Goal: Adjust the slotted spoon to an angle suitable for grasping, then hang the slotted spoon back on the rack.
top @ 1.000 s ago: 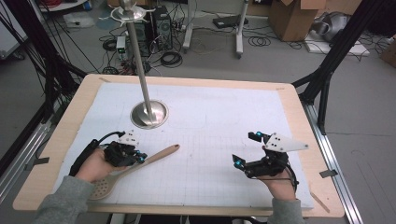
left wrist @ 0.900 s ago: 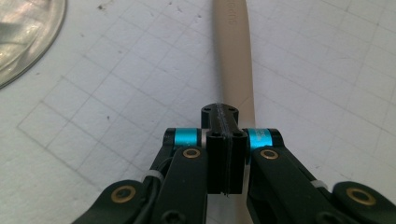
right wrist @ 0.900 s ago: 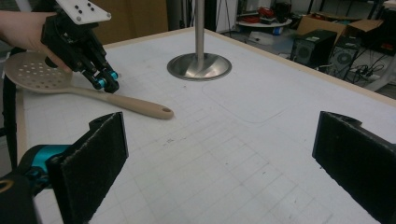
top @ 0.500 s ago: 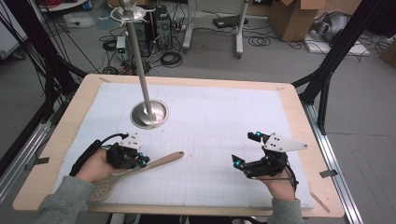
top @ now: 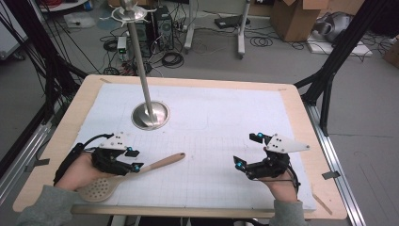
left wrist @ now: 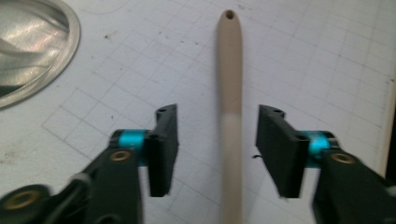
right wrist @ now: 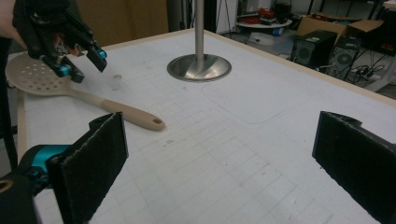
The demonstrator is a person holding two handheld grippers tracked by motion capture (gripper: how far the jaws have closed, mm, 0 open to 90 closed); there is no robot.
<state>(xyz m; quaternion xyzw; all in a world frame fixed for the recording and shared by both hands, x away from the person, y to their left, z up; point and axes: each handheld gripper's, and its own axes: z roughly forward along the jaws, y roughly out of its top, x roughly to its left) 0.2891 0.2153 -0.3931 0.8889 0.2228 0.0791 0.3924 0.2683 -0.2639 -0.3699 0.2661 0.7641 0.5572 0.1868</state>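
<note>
Left gripper hangs over a slotted spoon at the lower left of the high view, jaws just opened and clear of the handle between them.

The spoon lies flat on the white gridded mat, its perforated head close to the table's near wooden edge. The right gripper, lower right, stands wide open on nothing, with bare mat between the two. A steel pole's round base stands at upper left; cables and cardboard boxes litter the floor beyond. No writing is legible.
</note>
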